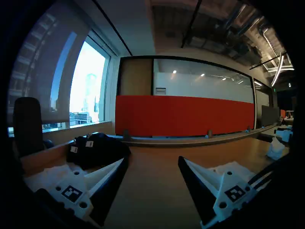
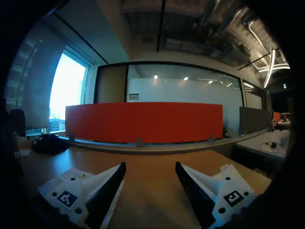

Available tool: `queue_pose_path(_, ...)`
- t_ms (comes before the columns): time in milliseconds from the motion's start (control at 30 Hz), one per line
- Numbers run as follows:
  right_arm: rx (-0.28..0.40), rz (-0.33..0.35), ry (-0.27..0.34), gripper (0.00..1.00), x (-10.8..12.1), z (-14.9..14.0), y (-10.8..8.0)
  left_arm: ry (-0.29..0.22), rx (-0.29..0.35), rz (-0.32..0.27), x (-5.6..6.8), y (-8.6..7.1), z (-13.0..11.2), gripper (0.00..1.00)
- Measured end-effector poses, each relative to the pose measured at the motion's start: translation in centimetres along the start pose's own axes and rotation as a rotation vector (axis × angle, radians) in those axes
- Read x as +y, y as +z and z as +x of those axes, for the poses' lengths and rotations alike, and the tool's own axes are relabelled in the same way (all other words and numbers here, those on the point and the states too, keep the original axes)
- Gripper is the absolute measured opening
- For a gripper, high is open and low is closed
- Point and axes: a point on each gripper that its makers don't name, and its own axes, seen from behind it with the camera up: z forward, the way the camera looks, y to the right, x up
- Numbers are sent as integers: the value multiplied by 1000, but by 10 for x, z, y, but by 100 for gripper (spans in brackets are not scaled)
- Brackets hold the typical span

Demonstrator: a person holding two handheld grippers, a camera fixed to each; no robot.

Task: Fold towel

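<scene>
Left claw point(image 1: 151, 158) spread wide, empty, poised low over the desk point(image 1: 160, 191). Right claw point(image 2: 150, 163) the same: fingers well apart, nothing between them, bare wood ahead.

No flat towel laid out under either claw. Closest match: a dark heap point(image 1: 97, 149) with small white tags, probably the towel, bunched on the desk's far left, in front of the window point(image 1: 85, 95). In the left gripper view, sits just beyond the left fingertip, up and to the left of the gap. In the right gripper view, shrinks to a small dark heap point(image 2: 49, 144) at the far left edge, well apart from the claw.

So: left and far from both claws, and much nearer the left one. Long axis hard to call while bunched; appears to run left to right along the red screen point(image 1: 183, 116).

Likely calls for a swing left and forward by the left claw, then a pull onto the open wood before any folding. Task judged barely begun. Far right, a white crumple point(image 1: 275, 149), too small to identify.
</scene>
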Motion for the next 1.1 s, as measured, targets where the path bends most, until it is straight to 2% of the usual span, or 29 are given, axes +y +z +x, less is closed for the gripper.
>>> queue_pose_path(300,-13,3,-31,100,-7,72,-4,9,-3,-5,4,-1,68,96)
queue_pose_path(500,-19,18,-15,100,-14,118,-6,8,-3,-8,7,-4,116,96)
queue_pose_path(600,-19,17,-12,100,-15,134,-7,9,-12,-10,8,-5,131,96)
queue_pose_path(800,-25,24,-9,100,-18,156,-6,22,-26,-15,10,-7,152,96)
queue_pose_path(1000,-39,29,-19,100,-22,162,-4,27,-55,-28,12,-7,154,96)
queue_pose_path(1100,-43,53,-32,100,-28,165,-4,31,-68,-47,16,-6,153,97)
